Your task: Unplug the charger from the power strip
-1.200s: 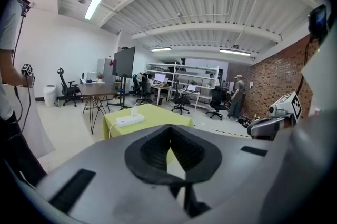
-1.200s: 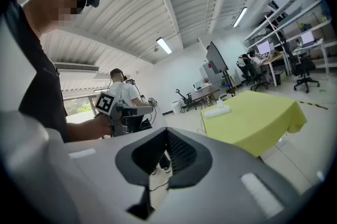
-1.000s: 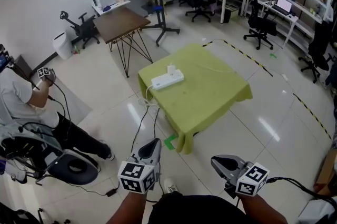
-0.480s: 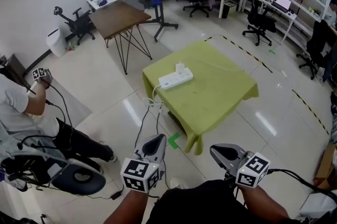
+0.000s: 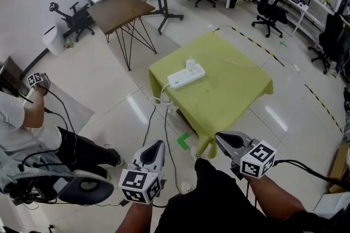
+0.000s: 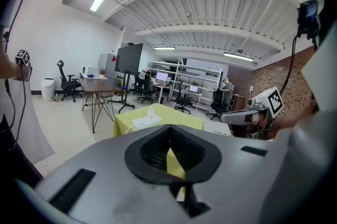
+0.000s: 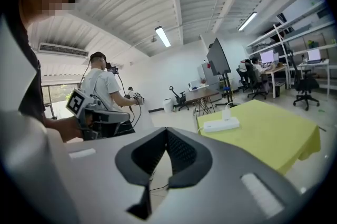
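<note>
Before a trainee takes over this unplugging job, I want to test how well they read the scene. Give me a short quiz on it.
1. True or false: the charger is already out of the power strip.
2. The power strip lies on: A) the wooden table, B) the table with the yellow-green cloth, C) the floor.
3. What does the left gripper or the right gripper hold?
Key: 1 false, it stands plugged into the strip. 2 B. 3 nothing; both are shut and empty, away from the strip.
</note>
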`<action>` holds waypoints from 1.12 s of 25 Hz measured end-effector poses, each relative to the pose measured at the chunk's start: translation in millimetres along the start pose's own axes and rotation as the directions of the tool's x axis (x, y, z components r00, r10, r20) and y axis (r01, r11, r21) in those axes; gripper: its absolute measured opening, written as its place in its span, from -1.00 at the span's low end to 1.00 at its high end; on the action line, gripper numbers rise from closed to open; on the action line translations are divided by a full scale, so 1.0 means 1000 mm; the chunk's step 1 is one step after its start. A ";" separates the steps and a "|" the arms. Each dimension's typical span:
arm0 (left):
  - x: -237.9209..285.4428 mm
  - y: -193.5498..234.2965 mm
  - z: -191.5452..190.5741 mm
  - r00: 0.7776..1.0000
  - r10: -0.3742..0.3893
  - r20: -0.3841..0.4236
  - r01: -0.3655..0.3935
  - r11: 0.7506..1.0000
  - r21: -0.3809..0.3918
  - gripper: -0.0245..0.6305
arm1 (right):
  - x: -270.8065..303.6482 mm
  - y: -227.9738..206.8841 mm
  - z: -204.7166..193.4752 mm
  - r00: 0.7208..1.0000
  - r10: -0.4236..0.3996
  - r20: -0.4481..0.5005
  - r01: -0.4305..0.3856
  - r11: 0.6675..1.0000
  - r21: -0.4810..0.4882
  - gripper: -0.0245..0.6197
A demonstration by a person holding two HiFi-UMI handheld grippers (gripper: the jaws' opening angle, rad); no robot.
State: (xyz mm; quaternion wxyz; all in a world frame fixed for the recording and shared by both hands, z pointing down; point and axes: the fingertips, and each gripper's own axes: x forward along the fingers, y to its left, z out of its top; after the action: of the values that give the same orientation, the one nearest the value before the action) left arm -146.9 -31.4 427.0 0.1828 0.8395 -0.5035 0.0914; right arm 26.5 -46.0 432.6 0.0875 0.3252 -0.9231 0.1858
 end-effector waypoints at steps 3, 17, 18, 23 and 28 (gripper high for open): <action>-0.001 0.014 0.006 0.999 0.032 0.004 -0.032 0.999 0.009 -0.91 | 0.026 -0.027 0.009 1.000 -0.029 0.000 0.029 0.999 -0.034 -0.91; 0.070 0.069 0.052 0.990 0.137 -0.028 -0.136 0.990 0.030 -0.91 | 0.150 -0.158 0.036 0.997 -0.065 -0.037 0.063 0.997 -0.043 -0.69; 0.076 0.071 0.055 0.990 0.138 -0.034 -0.137 0.990 0.037 -0.91 | 0.158 -0.166 0.036 0.997 -0.069 -0.042 0.068 0.997 -0.035 -0.67; 0.102 0.080 0.057 0.985 0.152 -0.082 -0.149 0.988 0.037 -0.91 | 0.193 -0.214 0.028 0.993 -0.099 -0.069 0.101 0.995 0.026 -0.56; 0.121 0.092 0.050 0.976 0.168 -0.138 -0.166 0.986 0.026 -0.91 | 0.229 -0.257 0.017 0.985 -0.134 -0.105 0.142 0.987 0.076 -0.47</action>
State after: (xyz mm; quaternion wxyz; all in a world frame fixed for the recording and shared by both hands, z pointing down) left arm -171.6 -189.1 441.9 0.2032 0.7872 -0.5574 0.1684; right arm 11.7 -367.7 555.2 0.1323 0.3823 -0.8842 0.2336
